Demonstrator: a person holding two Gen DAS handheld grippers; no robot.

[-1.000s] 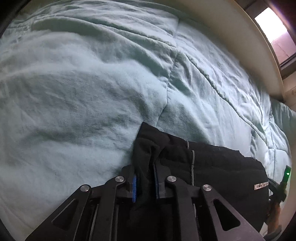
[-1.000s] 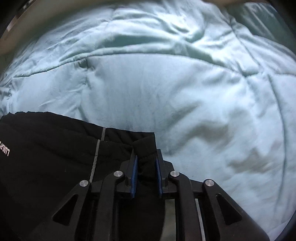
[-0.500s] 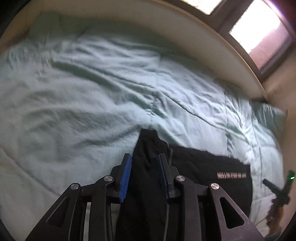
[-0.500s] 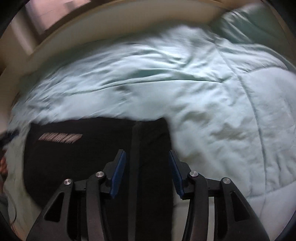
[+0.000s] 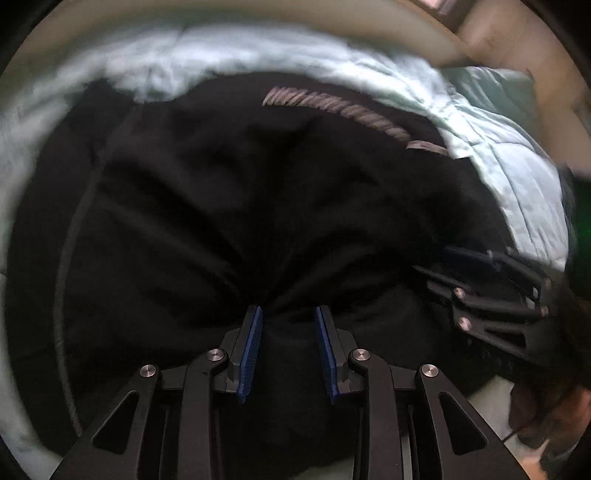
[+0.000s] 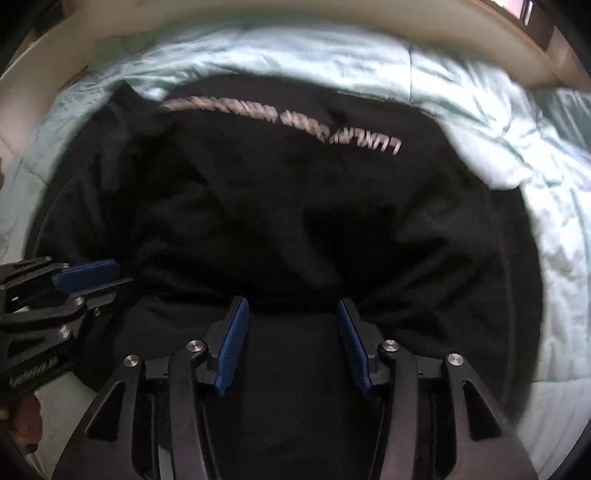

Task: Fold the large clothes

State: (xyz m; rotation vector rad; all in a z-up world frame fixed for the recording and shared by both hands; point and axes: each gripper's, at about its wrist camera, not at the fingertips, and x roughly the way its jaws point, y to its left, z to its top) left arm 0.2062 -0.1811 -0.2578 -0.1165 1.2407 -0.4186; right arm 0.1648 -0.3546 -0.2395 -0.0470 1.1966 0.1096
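A large black garment (image 5: 280, 206) with a line of white lettering (image 5: 332, 107) lies bunched on a pale green quilt (image 5: 509, 162); it fills the right wrist view too (image 6: 295, 206). My left gripper (image 5: 289, 314) is open, its blue pads (image 5: 252, 347) on either side of a gathered fold of the black cloth. My right gripper (image 6: 291, 306) is open wider, with black cloth lying between its pads (image 6: 233, 343). The right gripper also shows at the right of the left wrist view (image 5: 491, 295), and the left gripper at the left of the right wrist view (image 6: 59, 291).
The quilt (image 6: 480, 110) covers a bed bounded by a cream curved edge (image 6: 258, 14). A pillow (image 5: 495, 88) lies at the far right. A window strip (image 6: 517, 7) is beyond. A hand shows at the lower right (image 5: 546, 417).
Both grippers have opened and let go of the garment's corners, then pulled back toward the near side. The garment now fills both views, and each gripper shows in the other's view.
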